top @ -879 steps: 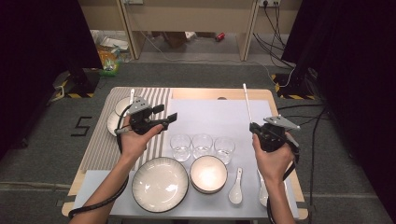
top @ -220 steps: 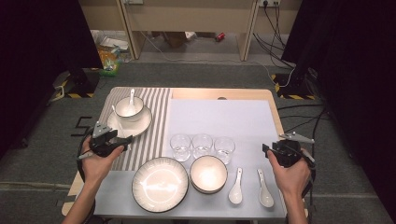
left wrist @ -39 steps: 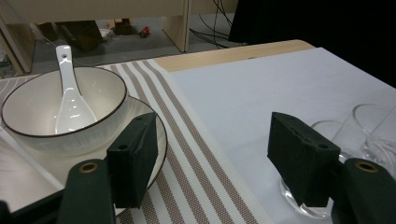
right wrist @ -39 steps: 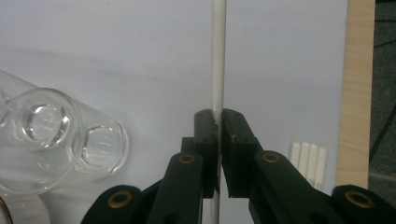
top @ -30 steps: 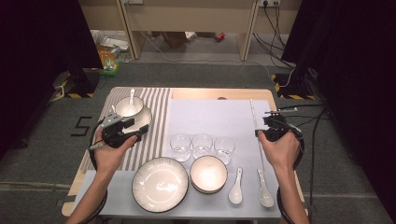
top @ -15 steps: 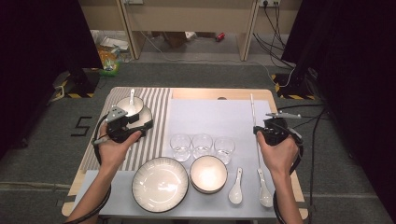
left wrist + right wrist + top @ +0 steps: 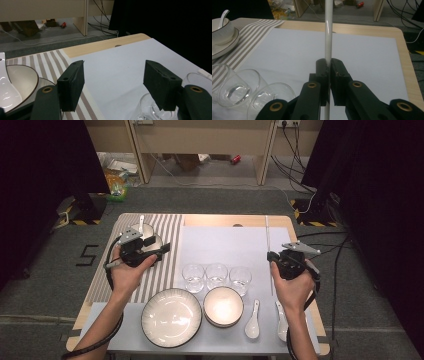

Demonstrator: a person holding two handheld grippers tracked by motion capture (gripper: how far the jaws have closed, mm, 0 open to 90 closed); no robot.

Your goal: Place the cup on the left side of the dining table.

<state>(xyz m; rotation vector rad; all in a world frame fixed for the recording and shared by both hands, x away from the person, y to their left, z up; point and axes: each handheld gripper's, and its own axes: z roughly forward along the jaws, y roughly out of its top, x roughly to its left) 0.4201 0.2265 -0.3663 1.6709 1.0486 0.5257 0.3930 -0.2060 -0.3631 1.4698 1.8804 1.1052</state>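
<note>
The right gripper (image 7: pixel 272 256) pinches a white chopstick (image 7: pixel 328 30) upright, just right of the three glasses (image 7: pixel 216 276). The left gripper (image 7: pixel 159 249), jaws wide and empty, hovers left of them. The chopstick looks mid-placement; next it probably needs laying flat beside the glasses.

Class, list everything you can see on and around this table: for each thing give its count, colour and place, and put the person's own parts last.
Table: one, light wood, centre.
Mat: one, pale grey, covering most of the table.
Striped cloth: one, grey and white, left side.
Small bowl with spoon: one, white, on a saucer on the striped cloth.
Glasses: three, clear, in a row mid-table.
Plate: one, white with dark rim, front.
Bowl: one, white, right of the plate.
Spoons: two, white, front right.
Rod: one, white, clamped in the right gripper.
Left gripper: black, open, empty.
Right gripper: black, shut.
Hands: two.
</note>
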